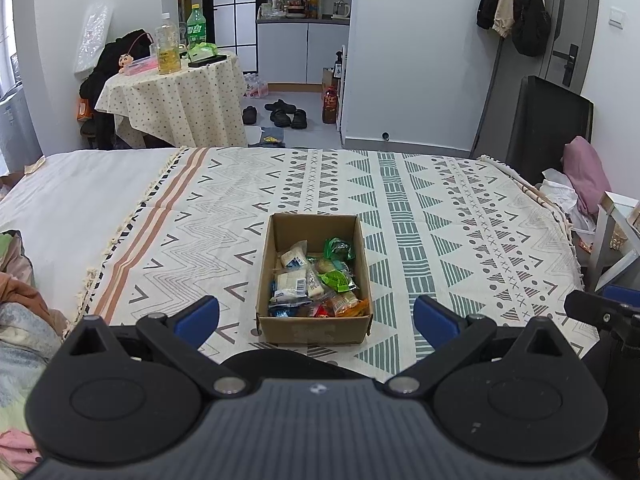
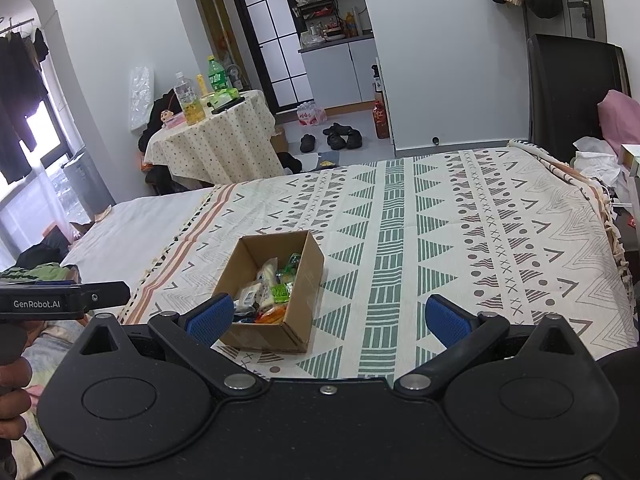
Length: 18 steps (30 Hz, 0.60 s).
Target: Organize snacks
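Where the patterned bedspread (image 1: 420, 216) covers the bed, one open cardboard box (image 1: 314, 326) sits on it toward the near edge, flaps absent from view, long axis running away from the onlooker

Contents: wrapped snacks (image 1: 316, 280) heaped in the near half of the box; white packets on the left side, green wrappers on the right, orange and red wrappers against the near wall; far end of the box floor bare cardboard

Left gripper (image 1: 316, 316): fingers spread wide, nothing between the blue pads (image 1: 198, 318); hangs over the near edge of the bedspread with the box centred between its fingers, not touching it

Right gripper (image 2: 328, 318): fingers likewise spread and empty; held to the right of the box, its left blue pad (image 2: 212, 318) overlapping the near left corner of the box in view, contact not determinable

Person's hand (image 2: 12, 392): partly seen at the left edge of the right wrist view, below the other gripper's body

Surroundings: plain white sheet (image 1: 80, 200) on the left part of the bed; round table with dotted cloth (image 1: 176, 96) beyond the far left corner, carrying two bottles (image 1: 168, 46); dark shoes (image 1: 284, 114) on the floor past the far edge; coats hung on the door (image 1: 516, 8) at far right
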Motion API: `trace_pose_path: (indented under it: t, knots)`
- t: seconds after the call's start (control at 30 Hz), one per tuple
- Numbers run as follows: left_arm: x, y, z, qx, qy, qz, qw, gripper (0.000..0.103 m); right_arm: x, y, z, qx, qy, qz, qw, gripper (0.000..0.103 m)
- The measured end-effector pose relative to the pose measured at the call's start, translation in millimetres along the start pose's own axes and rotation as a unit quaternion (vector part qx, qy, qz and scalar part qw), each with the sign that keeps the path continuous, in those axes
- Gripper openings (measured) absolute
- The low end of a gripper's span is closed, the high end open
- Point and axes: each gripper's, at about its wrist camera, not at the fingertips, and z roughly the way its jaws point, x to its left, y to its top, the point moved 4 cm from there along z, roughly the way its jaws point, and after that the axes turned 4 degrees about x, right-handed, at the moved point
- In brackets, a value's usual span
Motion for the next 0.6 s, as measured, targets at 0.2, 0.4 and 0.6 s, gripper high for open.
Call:
trace_pose_path:
  t: [0.2,0.4,0.6]
  knots:
    - [-1.2,-0.1,0.3,0.000,-0.001,0.002,1.0000,0.103,0.8,0.1,0.2,0.004,-0.001,-0.001,1.000,0.103]
    - [-4.9,-2.6,1.2,-0.001,-0.004,0.008,1.0000,0.103,1.0,0.2,2.4,0.008,0.000,-0.003,1.000,0.103]
    - [-4.6,-2.1,3.0,0.002,-0.001,0.007,1.0000,0.103,1.6,-0.6,2.8,0.009,0.003,-0.006,1.000,0.103]
